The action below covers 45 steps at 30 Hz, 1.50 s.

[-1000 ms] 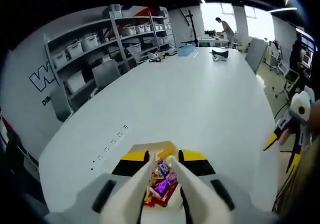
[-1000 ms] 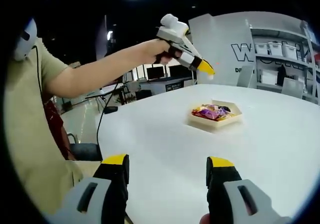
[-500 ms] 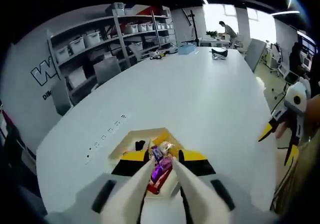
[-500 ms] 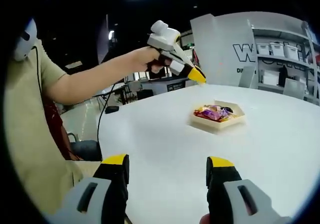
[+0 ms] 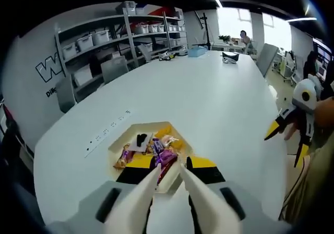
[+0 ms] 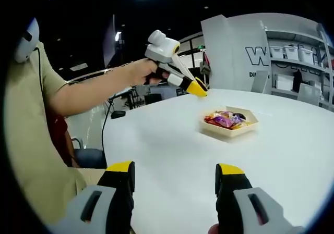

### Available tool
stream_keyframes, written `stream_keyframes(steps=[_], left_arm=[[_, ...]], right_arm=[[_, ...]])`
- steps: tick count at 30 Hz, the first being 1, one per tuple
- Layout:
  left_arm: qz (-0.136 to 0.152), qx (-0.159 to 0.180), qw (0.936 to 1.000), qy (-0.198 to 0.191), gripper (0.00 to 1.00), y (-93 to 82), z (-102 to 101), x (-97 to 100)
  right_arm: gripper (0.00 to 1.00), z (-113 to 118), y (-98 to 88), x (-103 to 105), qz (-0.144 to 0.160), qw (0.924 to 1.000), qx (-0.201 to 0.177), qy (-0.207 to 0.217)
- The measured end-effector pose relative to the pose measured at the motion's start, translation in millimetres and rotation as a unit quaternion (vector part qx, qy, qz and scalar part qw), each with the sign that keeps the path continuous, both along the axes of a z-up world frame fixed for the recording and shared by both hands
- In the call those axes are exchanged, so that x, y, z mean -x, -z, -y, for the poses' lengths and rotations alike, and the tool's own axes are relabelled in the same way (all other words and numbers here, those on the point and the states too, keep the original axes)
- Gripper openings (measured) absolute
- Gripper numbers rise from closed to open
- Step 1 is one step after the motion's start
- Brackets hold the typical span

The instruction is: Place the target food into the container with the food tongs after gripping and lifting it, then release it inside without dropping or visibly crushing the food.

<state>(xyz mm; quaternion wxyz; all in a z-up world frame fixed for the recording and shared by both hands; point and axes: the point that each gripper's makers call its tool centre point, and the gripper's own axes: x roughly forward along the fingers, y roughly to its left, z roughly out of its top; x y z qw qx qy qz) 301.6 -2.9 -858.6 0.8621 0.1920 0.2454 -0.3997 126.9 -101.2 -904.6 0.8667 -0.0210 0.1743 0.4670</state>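
Fingers of the left gripper (image 5: 168, 177), seen in the left gripper view, rise cream-coloured with yellow-and-black pads and stand narrow, nearly closed at the tips, with nothing clearly caught between them. Just beyond their tips sits the tray (image 5: 120, 146), a shallow cream hexagonal dish holding a heap of wrapped sweets (image 5: 156, 148) in purple, orange and yellow, with a dark piece among them. A purple wrapper lies right at the fingertips, but whether it is touched cannot be told. Off to the right of the fingers, well apart, the right gripper (image 5: 284, 141) hangs past the edge of the white surface (image 5: 209, 98), in a person's hand. Shelving with bins stands far beyond the fingers.

Turning to the right gripper view, its own fingers (image 6: 120, 184) stand wide apart and empty, low over the near part of the surface. Ahead of them and well apart sits the tray with its sweets. Above and short of the tray, the left gripper hovers in the person's hand (image 6: 143, 70), tips aimed down toward the sweets.

As for progress, I see neither food tongs nor a separate receiving container, so by my judgement no food has been gripped, lifted or placed yet; the whole task remains.
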Motion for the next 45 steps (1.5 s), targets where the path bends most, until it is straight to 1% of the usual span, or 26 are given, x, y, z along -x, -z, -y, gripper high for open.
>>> stream_keyframes(steps=[4,13,15,20,24,35,45], left_arm=[[-0.006,0.011,0.9999,-0.006,0.23,10.4,-5,9.2],[-0.005,0.035,0.9993,-0.016,0.23,15.8,-10,19.9],[-0.009,0.042,0.9989,-0.019,0.23,19.5,-11,23.9],[-0.007,0.051,0.9985,-0.020,0.23,26.8,-13,32.4],[-0.011,0.068,0.9973,-0.025,0.23,28.3,-13,38.2],[-0.018,0.082,0.9960,-0.031,0.23,43.9,-12,58.8],[-0.019,0.090,0.9949,-0.041,0.23,51.9,-19,68.2]], right_arm=[[0.60,-1,-1.7,-2,0.002,1.0000,-0.002,-0.002],[0.60,-5,1.3,-1,0.002,1.0000,-0.001,-0.008],[0.60,-5,1.0,-1,0.003,1.0000,-0.002,-0.007],[0.60,-5,1.8,-2,0.003,1.0000,-0.001,-0.008],[0.60,-7,2.3,-1,0.004,0.9999,0.000,-0.011],[0.60,-8,2.1,-2,0.007,0.9999,0.002,-0.014],[0.60,-10,1.6,-4,0.010,0.9998,0.002,-0.017]])
